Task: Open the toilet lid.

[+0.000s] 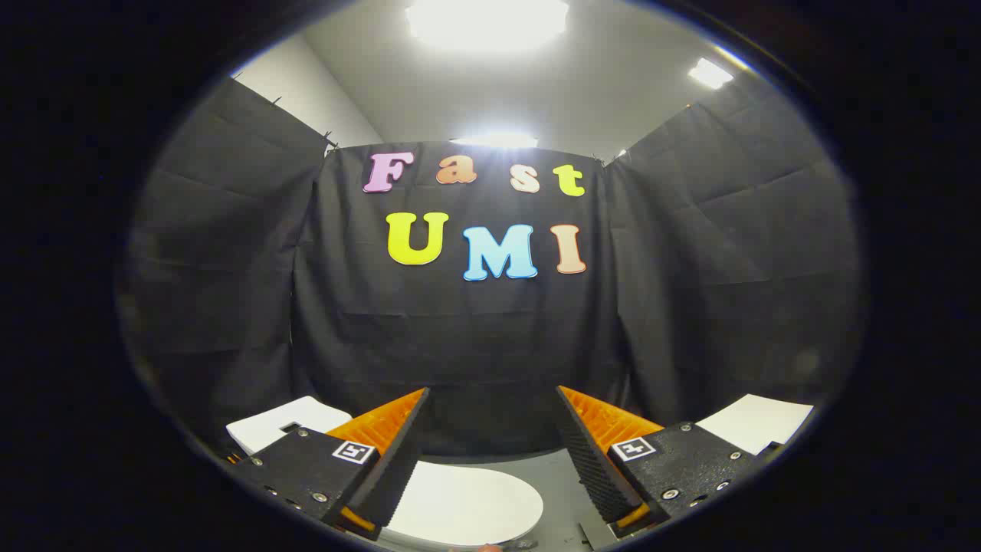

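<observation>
A white oval toilet lid [460,506] lies flat and closed, low down between and just beyond my fingers. My gripper [490,418] hangs above it, open, with nothing between the two orange-and-black fingers [387,437]. The lid's near part is hidden under the left finger. I cannot tell how far above the lid the fingertips are.
A white block [287,425] stands left of the toilet behind the left finger, and another white block [755,422] behind the right finger. Grey floor [556,491] shows right of the lid. Black cloth walls [475,345] close the booth on three sides.
</observation>
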A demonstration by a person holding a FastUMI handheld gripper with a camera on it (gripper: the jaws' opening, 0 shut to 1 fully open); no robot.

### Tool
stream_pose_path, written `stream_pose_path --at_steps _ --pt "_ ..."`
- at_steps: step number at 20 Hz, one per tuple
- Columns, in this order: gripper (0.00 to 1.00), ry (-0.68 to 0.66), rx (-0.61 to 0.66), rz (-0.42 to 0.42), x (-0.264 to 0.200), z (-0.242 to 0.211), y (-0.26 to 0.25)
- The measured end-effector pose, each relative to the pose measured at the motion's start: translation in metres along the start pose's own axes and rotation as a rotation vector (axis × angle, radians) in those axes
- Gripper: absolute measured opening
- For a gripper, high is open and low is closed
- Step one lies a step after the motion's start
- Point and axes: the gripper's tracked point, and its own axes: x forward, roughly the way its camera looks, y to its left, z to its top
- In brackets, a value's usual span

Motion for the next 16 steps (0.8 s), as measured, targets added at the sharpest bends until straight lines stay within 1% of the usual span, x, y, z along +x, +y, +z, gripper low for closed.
stream_pose_path --at_steps 2,6,11,16 --pt "0.96 0.002 0.036 0.016 0.001 -0.002 0.0" --pt "0.96 0.03 -0.013 -0.033 0.006 -0.015 -0.011" --pt "0.96 0.042 0.01 -0.019 0.007 -0.022 -0.011" --pt "0.96 0.043 0.002 -0.03 0.007 -0.022 -0.015"
